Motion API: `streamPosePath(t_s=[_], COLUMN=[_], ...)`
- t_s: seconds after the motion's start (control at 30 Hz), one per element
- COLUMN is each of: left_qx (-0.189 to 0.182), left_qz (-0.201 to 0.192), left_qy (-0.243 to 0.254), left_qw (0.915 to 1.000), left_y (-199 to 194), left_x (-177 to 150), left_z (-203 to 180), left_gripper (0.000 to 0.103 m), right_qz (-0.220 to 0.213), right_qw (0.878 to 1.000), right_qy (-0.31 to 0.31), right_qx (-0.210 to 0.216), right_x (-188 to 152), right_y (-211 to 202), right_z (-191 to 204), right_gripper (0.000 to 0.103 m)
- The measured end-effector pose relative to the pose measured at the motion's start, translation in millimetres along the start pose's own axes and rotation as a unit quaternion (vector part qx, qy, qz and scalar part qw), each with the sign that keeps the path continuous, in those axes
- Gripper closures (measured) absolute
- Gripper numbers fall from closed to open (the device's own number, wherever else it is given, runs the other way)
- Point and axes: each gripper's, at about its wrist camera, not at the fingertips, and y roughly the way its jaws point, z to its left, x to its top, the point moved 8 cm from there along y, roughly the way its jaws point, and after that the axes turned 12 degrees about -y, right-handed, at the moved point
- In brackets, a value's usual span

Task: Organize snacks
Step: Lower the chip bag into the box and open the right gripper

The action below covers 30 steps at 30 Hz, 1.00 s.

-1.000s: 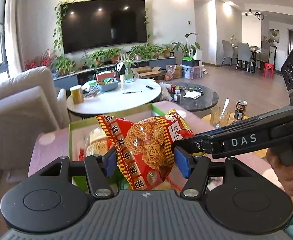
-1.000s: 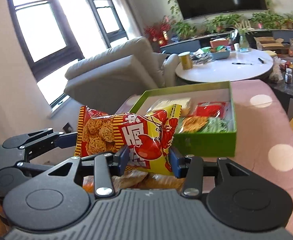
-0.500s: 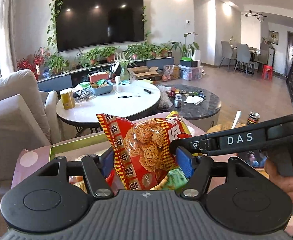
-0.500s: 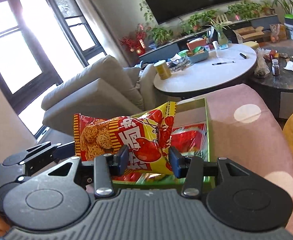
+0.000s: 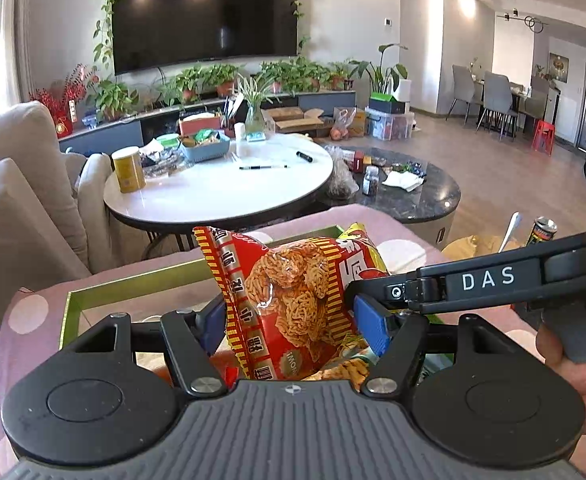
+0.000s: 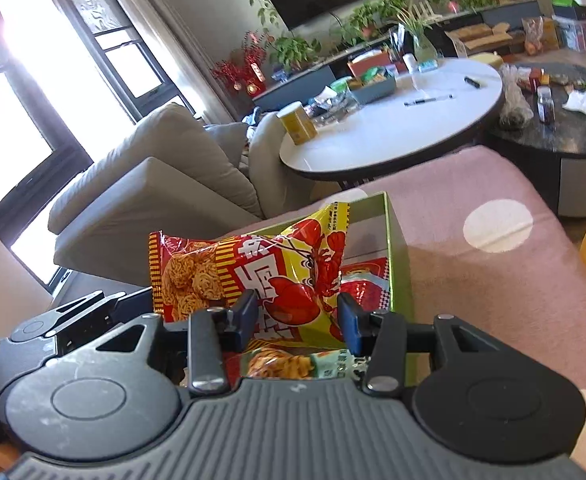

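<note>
A red and yellow noodle snack bag (image 5: 289,300) with a lobster print (image 6: 289,276) hangs over the open green box (image 5: 133,284), held from both ends. My left gripper (image 5: 291,322) has the bag between its blue pads (image 5: 369,328); its jaws are opening while the pads still touch the bag's sides. My right gripper (image 6: 297,314) is shut on the bag's yellow end, and its arm (image 5: 485,280) reaches in from the right in the left wrist view. Other packets (image 6: 367,284) lie in the green box (image 6: 397,264) under the bag.
The box rests on a pink cloth with white dots (image 6: 493,264). Beyond it stand a white round table (image 5: 221,188) with a yellow tin (image 5: 128,170), a dark marble table (image 5: 409,196) and a beige sofa (image 6: 153,184). A can (image 5: 543,230) stands at the right.
Both grippers carried the bag forward and a little down over the green box, which now sits low under the bag. The left jaws stand slightly wider.
</note>
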Motion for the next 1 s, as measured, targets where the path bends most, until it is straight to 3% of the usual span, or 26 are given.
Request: streamPosePath(t_s=[0.07,0.2,0.37,0.53,0.73,0.9,1.0], left_qx=[-0.004,0.011,0.022,0.044,0.051,0.095,0.098], left_qz=[0.004,0.000,-0.008,-0.026,-0.051,-0.033,-0.035], left_qy=[0.000,-0.003,-0.014,0.005,-0.009,-0.022,-0.049], left_qw=[1.0000,0.9999,0.9996,0.9987,0.9974,0.9947,0.9933], left_y=[7.6,16.5,5.5,-14.4,-46.5,-69.6,-90.8], left_x=[1.4,6.1,7.2,4.9,3.6,-7.0,-14.6], left_z=[0.9,7.3,20.3,26.9,34.7,43.7,50.6], left_gripper=[0.038,0.021,0.019,0.014,0.013,0.013,0.013], right_qz=[0.003,-0.001,-0.024,-0.058,-0.090,-0.097,-0.089], right_qw=[1.000,1.000,0.999,0.996,0.990,0.990,0.988], right_qy=[0.006,0.014,0.004,-0.048,-0.104,-0.106,-0.123], right_qx=[-0.001,-0.023,-0.021,-0.044,-0.015,0.006,0.001], right_x=[-0.1,0.9,-0.4,-3.3,-11.4,-19.1,-26.3], right_y=[5.2,10.7,-1.9,-23.3,-53.1,-72.4,-78.2], right_z=[-4.1,-12.8,-11.8,1.2,24.6,36.6,45.0], right_gripper=[0.055,0.051,0.045,0.043,0.043,0.043,0.043])
